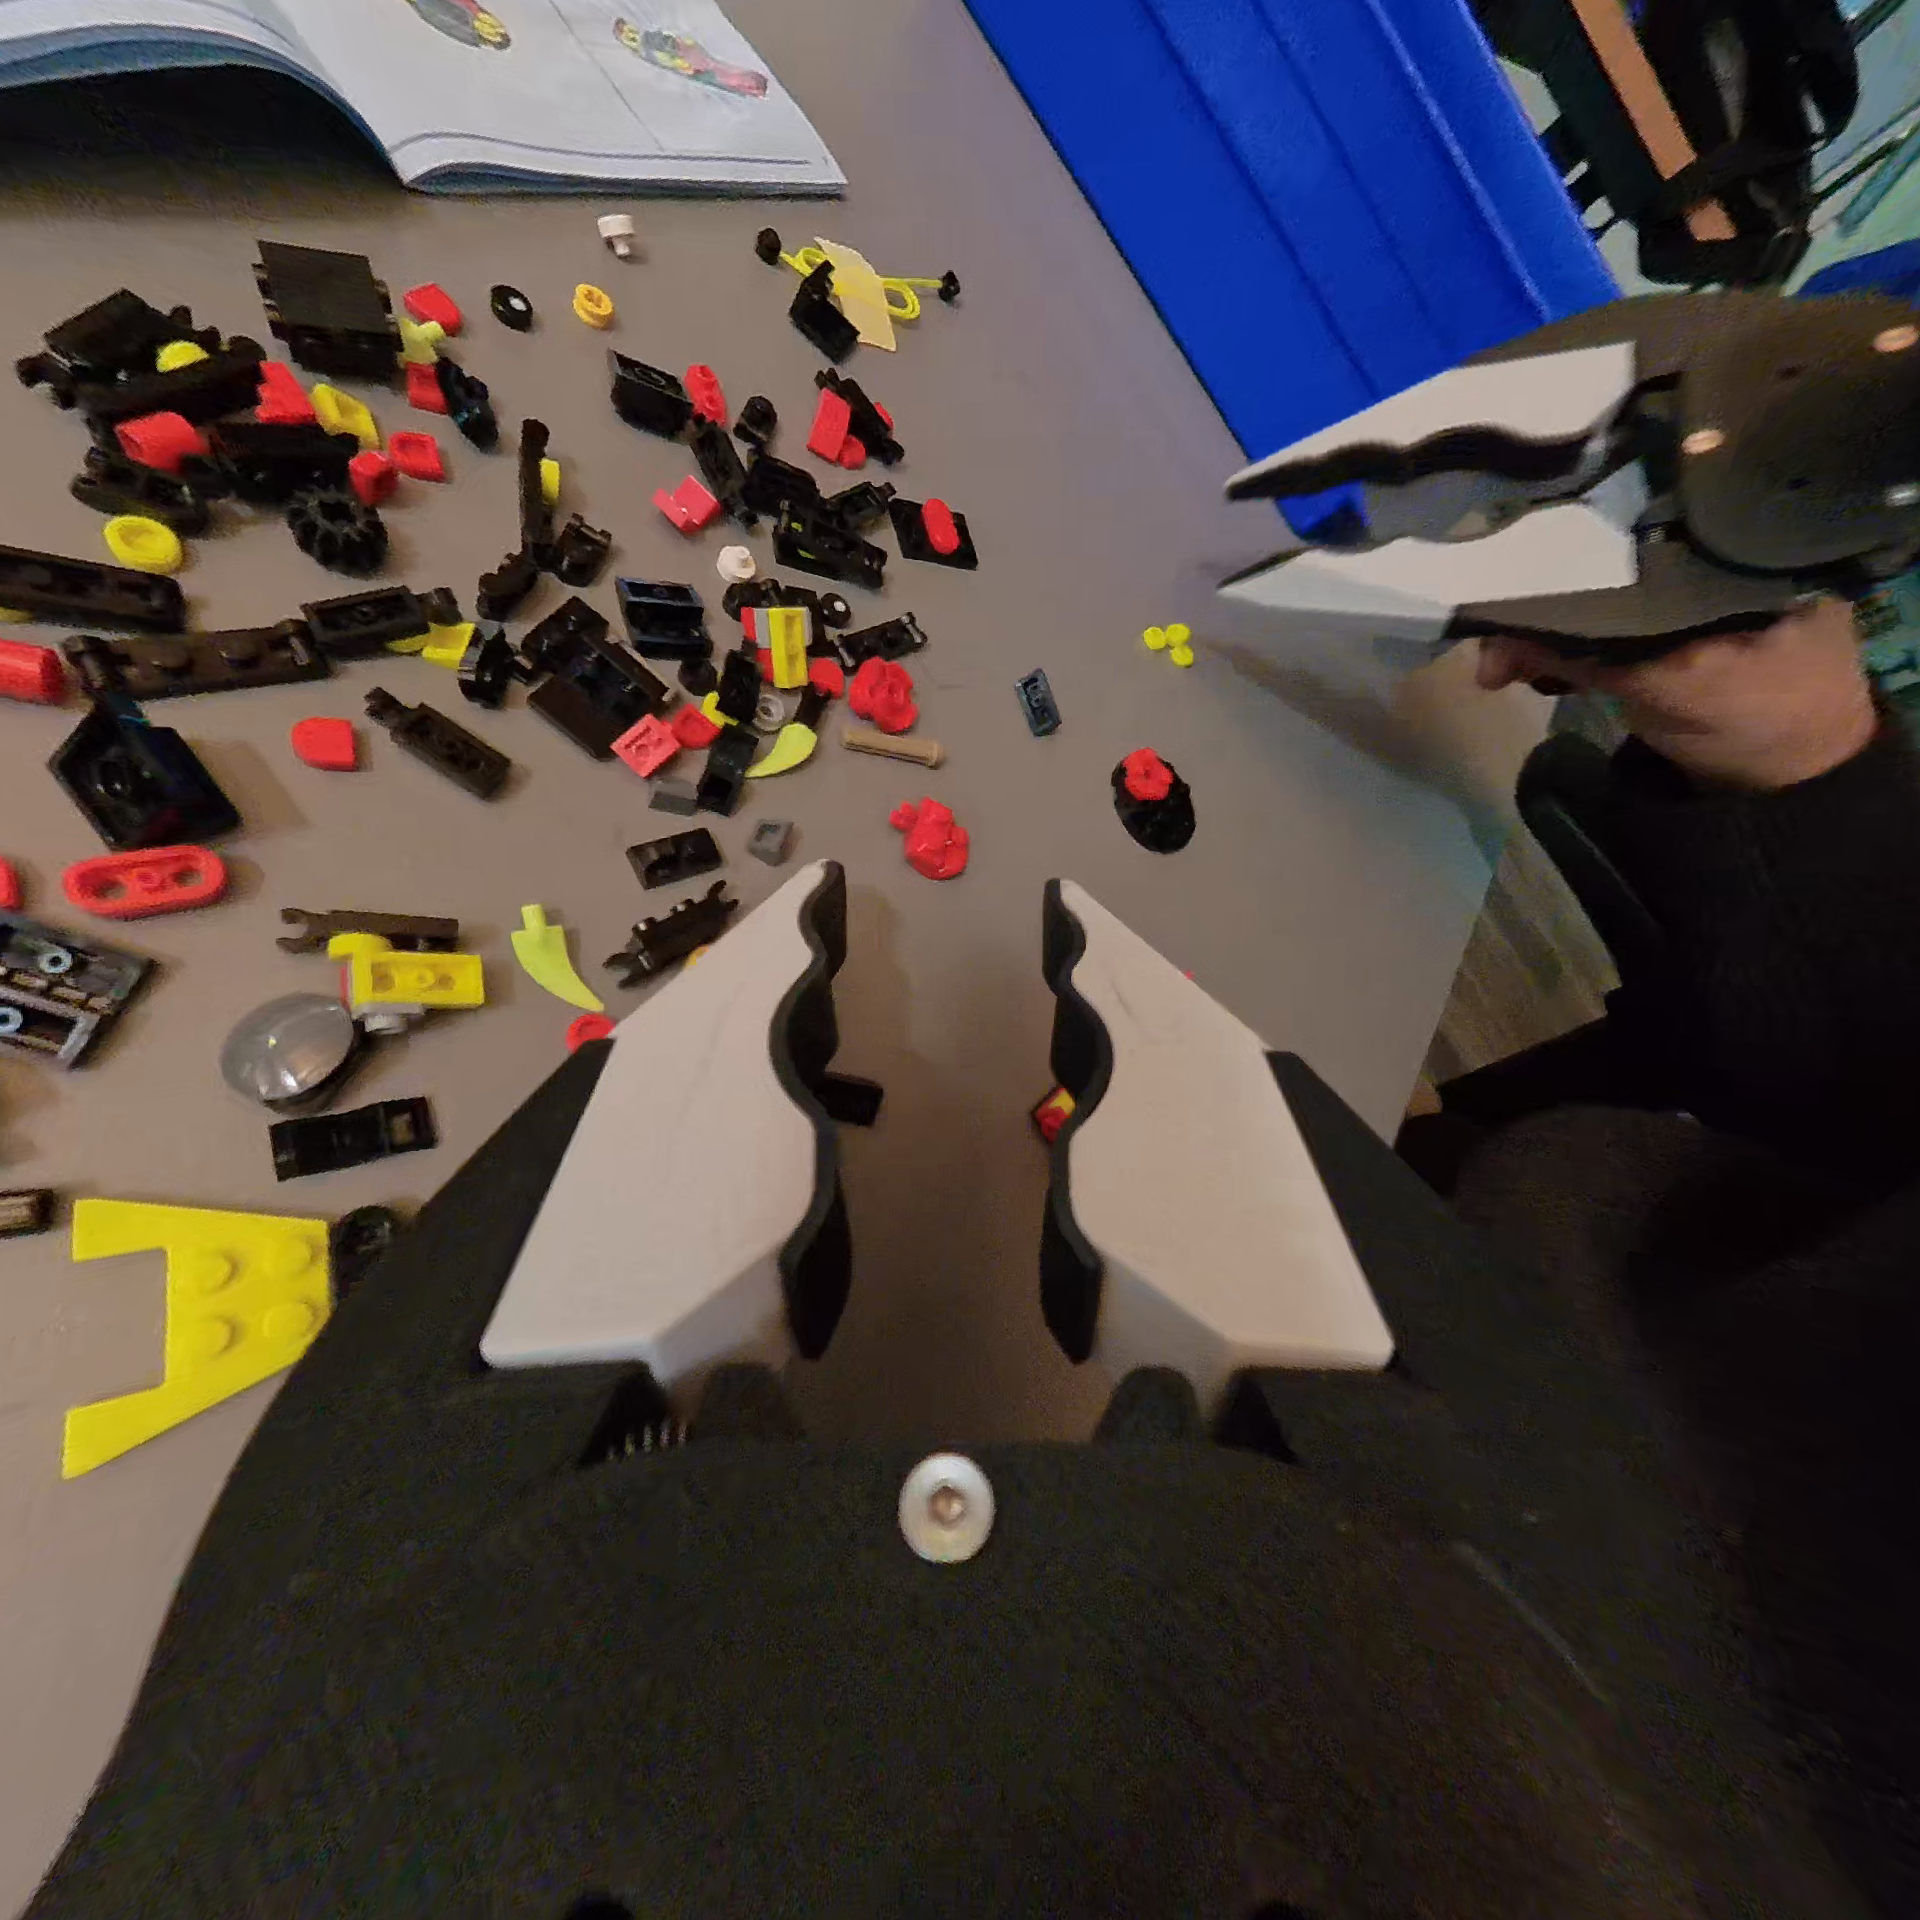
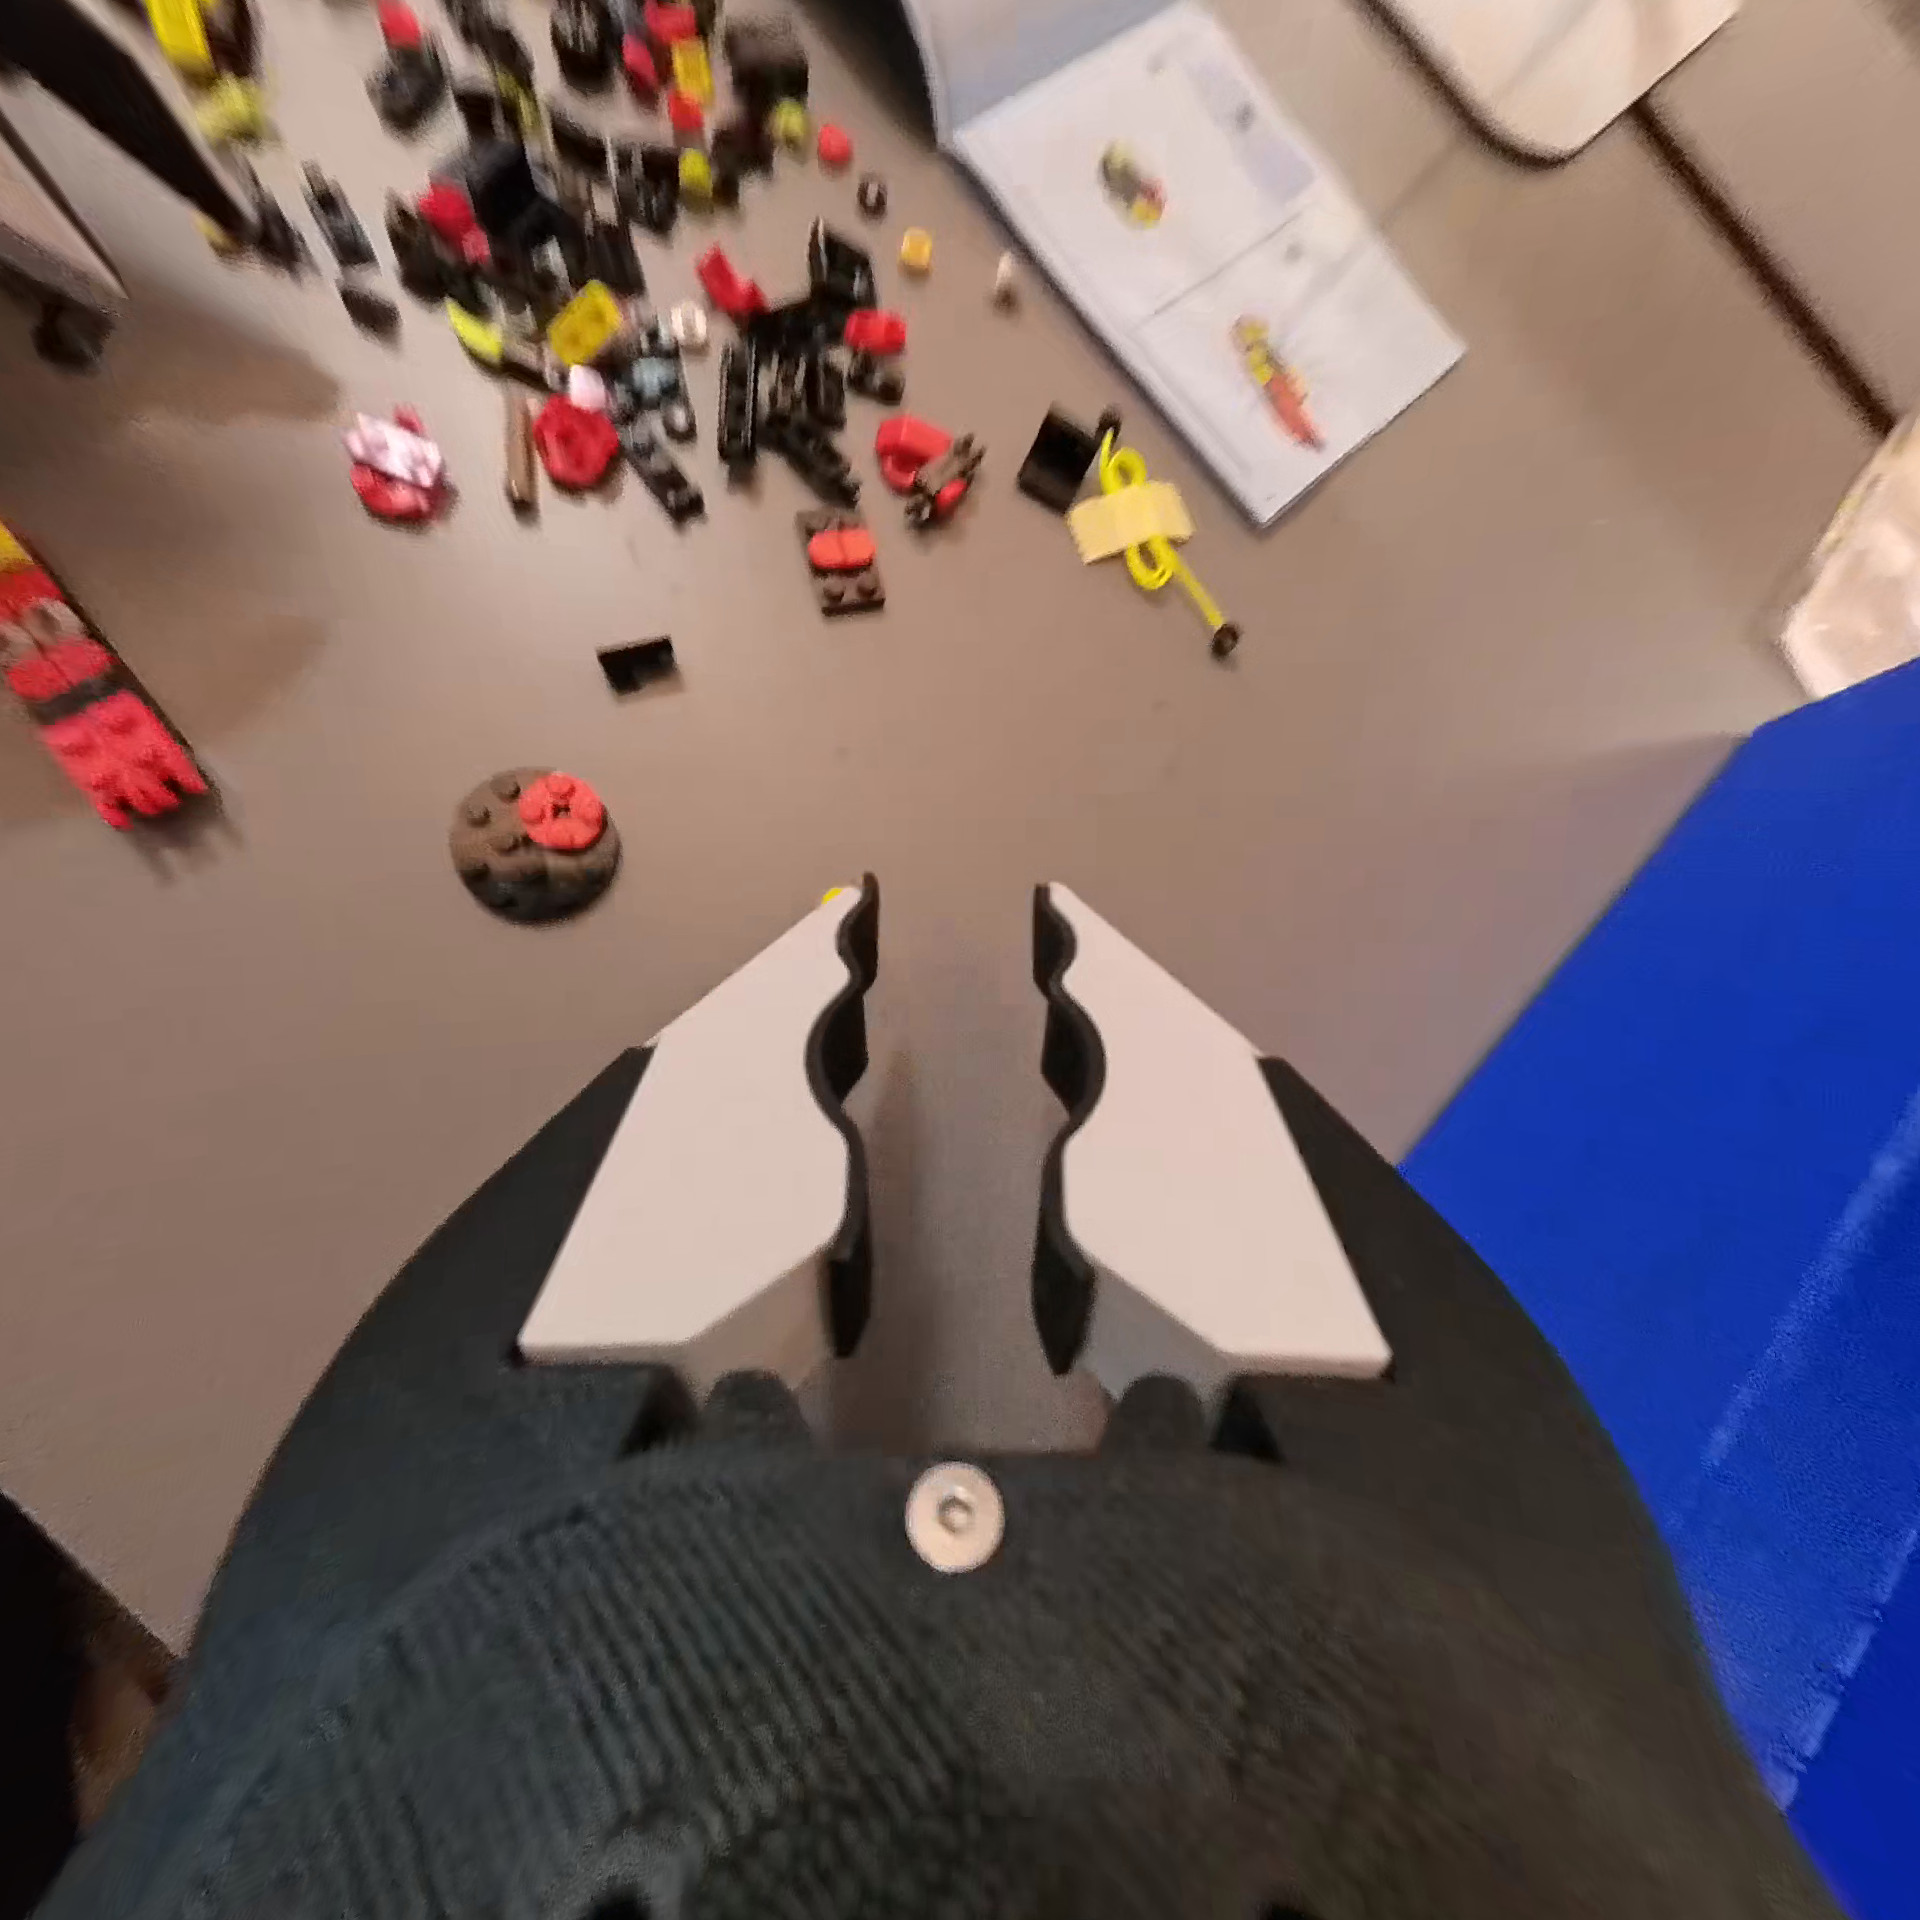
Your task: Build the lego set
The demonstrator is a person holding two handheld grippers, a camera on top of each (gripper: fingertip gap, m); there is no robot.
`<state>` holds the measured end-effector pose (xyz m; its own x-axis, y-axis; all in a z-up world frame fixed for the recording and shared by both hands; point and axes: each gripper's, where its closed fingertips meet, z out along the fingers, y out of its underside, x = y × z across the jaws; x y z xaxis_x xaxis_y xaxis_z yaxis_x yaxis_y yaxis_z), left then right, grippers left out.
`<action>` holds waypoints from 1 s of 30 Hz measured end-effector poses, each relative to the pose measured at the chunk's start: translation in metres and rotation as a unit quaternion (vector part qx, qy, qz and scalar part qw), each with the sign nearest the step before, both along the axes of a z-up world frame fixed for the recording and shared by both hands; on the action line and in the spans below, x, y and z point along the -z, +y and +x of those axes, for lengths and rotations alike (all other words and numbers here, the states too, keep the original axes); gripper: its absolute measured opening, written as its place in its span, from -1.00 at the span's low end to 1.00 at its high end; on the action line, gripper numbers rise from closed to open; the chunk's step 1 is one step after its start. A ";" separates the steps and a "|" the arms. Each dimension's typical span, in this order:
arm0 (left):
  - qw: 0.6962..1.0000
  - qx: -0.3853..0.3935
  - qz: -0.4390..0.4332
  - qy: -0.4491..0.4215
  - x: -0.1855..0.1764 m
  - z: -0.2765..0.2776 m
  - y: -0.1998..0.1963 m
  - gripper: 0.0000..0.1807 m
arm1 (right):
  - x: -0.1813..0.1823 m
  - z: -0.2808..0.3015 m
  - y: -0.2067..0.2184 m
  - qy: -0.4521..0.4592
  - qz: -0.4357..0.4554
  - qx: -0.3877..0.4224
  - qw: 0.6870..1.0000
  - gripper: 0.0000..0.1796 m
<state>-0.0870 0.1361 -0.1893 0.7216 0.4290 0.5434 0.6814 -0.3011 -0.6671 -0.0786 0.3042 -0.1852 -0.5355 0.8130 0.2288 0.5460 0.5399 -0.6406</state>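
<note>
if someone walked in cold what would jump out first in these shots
First the scatter of black, red and yellow lego pieces across the grey table, with an open instruction booklet at the far edge. Then both open, empty grippers: the left gripper low over the pieces, the right gripper coming in from the side near a bright blue bin.

The right wrist view is motion-blurred throughout; the far brick pile (image 2: 582,208) cannot be sorted into single pieces. A red and black assembly (image 2: 83,686) is cut by that view's left edge. In the left wrist view, the instruction booklet (image 1: 499,94) runs off the top edge. A small red and yellow piece (image 1: 1055,1110) is half hidden behind the left gripper (image 1: 940,883), type undetermined.
</note>
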 end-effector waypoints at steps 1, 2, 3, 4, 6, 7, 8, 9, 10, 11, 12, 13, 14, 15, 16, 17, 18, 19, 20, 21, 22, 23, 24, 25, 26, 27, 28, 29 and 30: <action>1.000 -0.002 -0.002 0.001 0.000 -0.001 -0.001 -0.61 | -0.009 -0.002 0.000 0.020 -0.015 0.003 1.000 -0.69; 1.000 -0.004 0.001 0.001 -0.001 -0.002 -0.001 -0.62 | -0.019 -0.004 0.000 0.040 -0.032 0.008 0.999 -0.72; 1.000 -0.006 0.004 0.000 -0.002 -0.003 -0.001 -0.62 | -0.027 -0.005 0.000 0.058 -0.050 0.012 0.997 -0.73; 1.000 -0.007 0.008 -0.001 -0.003 -0.003 -0.001 -0.62 | -0.034 -0.007 -0.002 0.071 -0.073 0.014 0.995 -0.74; 1.000 -0.007 0.012 -0.005 -0.004 -0.003 -0.001 -0.62 | -0.045 -0.008 -0.014 0.082 -0.138 0.005 0.987 -0.75; 1.000 -0.006 0.015 -0.009 -0.004 -0.002 -0.001 -0.62 | -0.048 -0.008 -0.024 0.082 -0.178 -0.005 0.981 -0.76; 1.000 -0.006 0.018 -0.012 -0.005 -0.001 -0.001 -0.62 | -0.050 -0.007 -0.035 0.077 -0.216 -0.017 0.973 -0.77; 1.000 -0.006 0.022 -0.014 -0.006 -0.001 -0.001 -0.62 | -0.050 -0.007 -0.045 0.068 -0.246 -0.028 0.966 -0.77; 1.000 -0.006 0.024 -0.015 -0.007 -0.001 -0.001 -0.62 | -0.048 -0.007 -0.054 0.055 -0.267 -0.040 0.961 -0.77; 1.000 -0.007 0.026 -0.014 -0.008 -0.001 -0.002 -0.63 | -0.044 -0.007 -0.063 0.042 -0.275 -0.055 0.959 -0.77; 1.000 -0.008 0.028 -0.013 -0.009 -0.001 -0.002 -0.63 | -0.040 -0.007 -0.070 0.030 -0.270 -0.073 0.960 -0.77; 0.999 -0.006 0.030 -0.015 -0.009 -0.001 -0.003 -0.66 | -0.034 -0.010 -0.075 0.024 -0.253 -0.090 0.963 -0.78; 0.999 0.000 0.036 -0.022 -0.010 0.002 -0.003 -0.73 | -0.029 -0.016 -0.076 0.022 -0.231 -0.100 0.968 -0.80; 0.998 0.006 0.045 -0.033 -0.012 0.005 -0.002 -0.76 | -0.026 -0.023 -0.079 0.020 -0.217 -0.109 0.970 -0.82; 0.998 0.009 0.055 -0.042 -0.014 0.007 -0.002 -0.78 | -0.025 -0.029 -0.085 0.016 -0.214 -0.122 0.969 -0.83; 0.997 0.010 0.063 -0.047 -0.016 0.009 -0.001 -0.79 | -0.025 -0.037 -0.093 0.008 -0.217 -0.133 0.967 -0.83; 0.997 0.011 0.067 -0.047 -0.018 0.009 -0.001 -0.79 | -0.024 -0.045 -0.100 0.000 -0.218 -0.142 0.965 -0.82; 0.997 0.011 0.066 -0.043 -0.019 0.009 -0.001 -0.79 | -0.023 -0.054 -0.108 -0.006 -0.218 -0.151 0.964 -0.82; 0.997 0.010 0.063 -0.036 -0.019 0.009 -0.002 -0.79 | -0.023 -0.063 -0.116 -0.010 -0.215 -0.160 0.963 -0.82; 0.998 0.009 0.059 -0.030 -0.019 0.008 -0.004 -0.79 | -0.023 -0.072 -0.124 -0.011 -0.210 -0.167 0.963 -0.82; 0.998 0.007 0.056 -0.025 -0.019 0.008 -0.005 -0.79 | -0.024 -0.080 -0.132 -0.011 -0.207 -0.173 0.963 -0.82; 0.998 0.005 0.054 -0.021 -0.019 0.007 -0.007 -0.79 | -0.025 -0.087 -0.140 -0.010 -0.205 -0.182 0.962 -0.82; 0.998 0.003 0.055 -0.020 -0.020 0.007 -0.008 -0.78 | -0.026 -0.092 -0.150 -0.010 -0.205 -0.191 0.960 -0.83; 0.998 0.001 0.058 -0.021 -0.020 0.007 -0.009 -0.78 | -0.026 -0.098 -0.159 -0.014 -0.206 -0.201 0.958 -0.86; 0.998 0.000 0.062 -0.026 -0.021 0.007 -0.011 -0.78 | -0.023 -0.101 -0.170 -0.027 -0.204 -0.216 0.954 -0.90; 0.997 -0.002 0.067 -0.033 -0.021 0.007 -0.011 -0.78 | -0.020 -0.104 -0.180 -0.043 -0.197 -0.235 0.951 -0.95; 0.996 -0.004 0.073 -0.042 -0.022 0.008 -0.012 -0.77 | -0.015 -0.109 -0.189 -0.054 -0.183 -0.250 0.949 -0.94; 0.996 -0.006 0.079 -0.051 -0.022 0.008 -0.013 -0.77 | -0.009 -0.115 -0.196 -0.059 -0.162 -0.264 0.949 -0.94; 0.995 -0.008 0.086 -0.058 -0.023 0.008 -0.014 -0.76 | -0.004 -0.122 -0.201 -0.059 -0.137 -0.276 0.950 -0.94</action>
